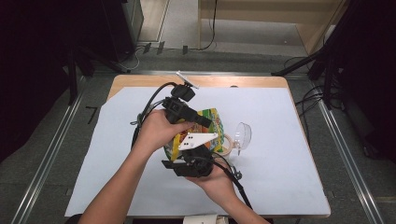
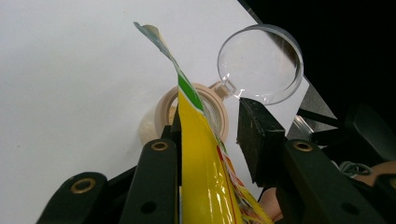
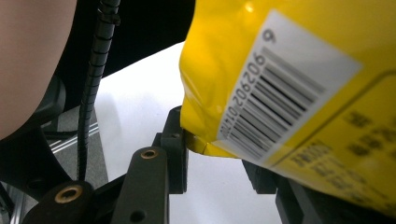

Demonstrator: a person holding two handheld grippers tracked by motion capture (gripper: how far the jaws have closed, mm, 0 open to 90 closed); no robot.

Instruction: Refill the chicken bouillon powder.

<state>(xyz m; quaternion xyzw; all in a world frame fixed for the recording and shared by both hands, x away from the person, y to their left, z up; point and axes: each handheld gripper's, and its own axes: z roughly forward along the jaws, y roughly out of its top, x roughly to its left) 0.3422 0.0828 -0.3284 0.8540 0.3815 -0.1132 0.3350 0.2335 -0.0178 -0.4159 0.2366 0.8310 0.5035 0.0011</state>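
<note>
- A wooden table [image 1: 140,80] covered by a pale sheet [image 1: 280,154] stands on grey floor, flanked by metal rails [image 1: 51,154] and dark stands, with cables trailing behind it.
- Above the middle of the sheet, two hand-held grippers carry a yellow snack bag [image 1: 212,122] between them.
- In the left gripper view the bag [image 2: 205,168] runs lengthwise away from the camera, its torn top pointing toward an open jar [image 2: 191,116] on the sheet just beyond, the clear hinged lid [image 2: 261,63] flipped back.
- The left gripper [image 1: 187,109] has the bag lying against one jaw, the other jaw standing clear of it.
- The right gripper [image 1: 191,163] brackets the barcode end [image 3: 280,84] of the bag from below; whether its pads press cannot be told.
</note>
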